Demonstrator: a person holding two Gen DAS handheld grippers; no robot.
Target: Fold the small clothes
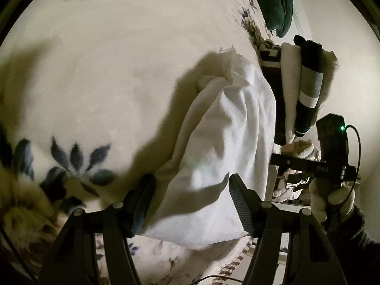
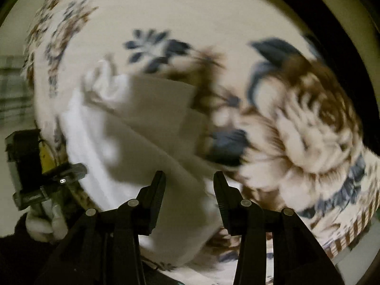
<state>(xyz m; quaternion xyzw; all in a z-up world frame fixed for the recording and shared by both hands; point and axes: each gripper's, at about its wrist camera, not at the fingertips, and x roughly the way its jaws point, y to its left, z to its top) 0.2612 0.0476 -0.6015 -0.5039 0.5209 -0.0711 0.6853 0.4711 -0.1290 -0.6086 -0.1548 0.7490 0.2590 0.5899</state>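
Note:
A white garment (image 1: 225,130) lies crumpled and partly doubled over on a cream floral blanket (image 1: 95,71). My left gripper (image 1: 190,180) hovers low over its near end. The jaws stand wide, the cloth runs between them, and the pads (image 1: 239,204) do not pinch it. In the blurred right wrist view the same white garment (image 2: 142,123) spreads below my right gripper (image 2: 190,178), which points steeply down. Its jaws are apart with the cloth's edge between them and nothing gripped. A gloved hand (image 1: 332,199) holds the right tool at the left view's right edge.
A row of folded clothes (image 1: 308,83), dark, grey-striped and cream, lies at the blanket's right edge. A dark green cushion (image 1: 277,0) sits at the top right. The blanket's fringed edge (image 2: 351,232) drops off at the lower right. A gloved hand (image 2: 45,223) grips the left tool.

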